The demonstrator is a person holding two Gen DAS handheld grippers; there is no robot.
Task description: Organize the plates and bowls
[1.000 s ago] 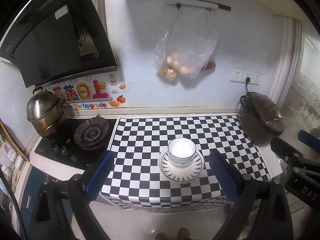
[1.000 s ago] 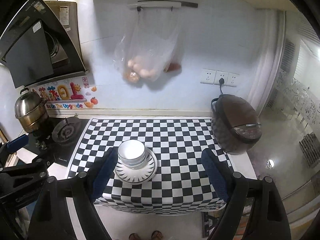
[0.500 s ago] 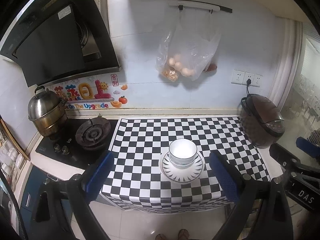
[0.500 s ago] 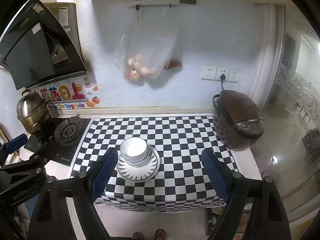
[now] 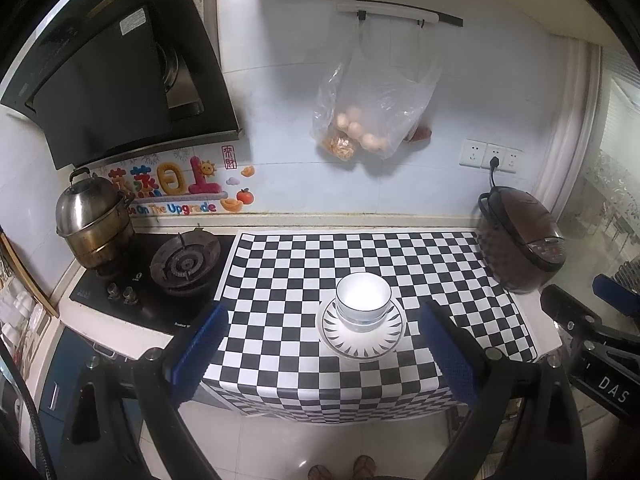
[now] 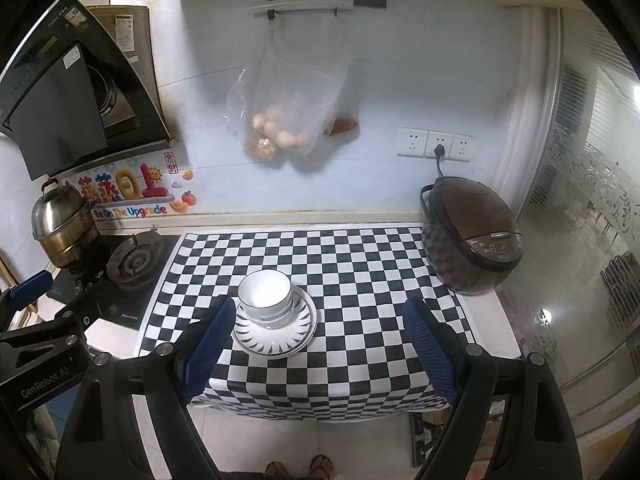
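Seemingly little is left to do, judging by how things lie: going across the left wrist view from its left edge, a steel pot (image 5: 94,220) sits on the black stove (image 5: 160,280) beside a bare gas burner (image 5: 185,262), then the checkered mat (image 5: 360,252) fills the middle of the frame, and near its front edge a white bowl (image 5: 363,298) sits inside a patterned plate (image 5: 362,334), upright and roughly centred on it. Further right stands a brown rice cooker (image 5: 520,240) at the mat's far corner, and above centre a plastic bag (image 5: 372,116) hangs from a wall rail. The left gripper (image 5: 322,346) hangs back from the counter with its blue fingers (image 5: 200,344) spread wide and nothing between them. In the right wrist view the same stack sits left of centre, and the right gripper (image 6: 320,344) is likewise spread and empty, its left pad close to the plate's edge in the picture, though I cannot tell whether it actually touches. No other plates or bowls show anywhere on the counter, so the stacking looks done; what remains, if anything, would be shifting the stack to a storage spot not visible here
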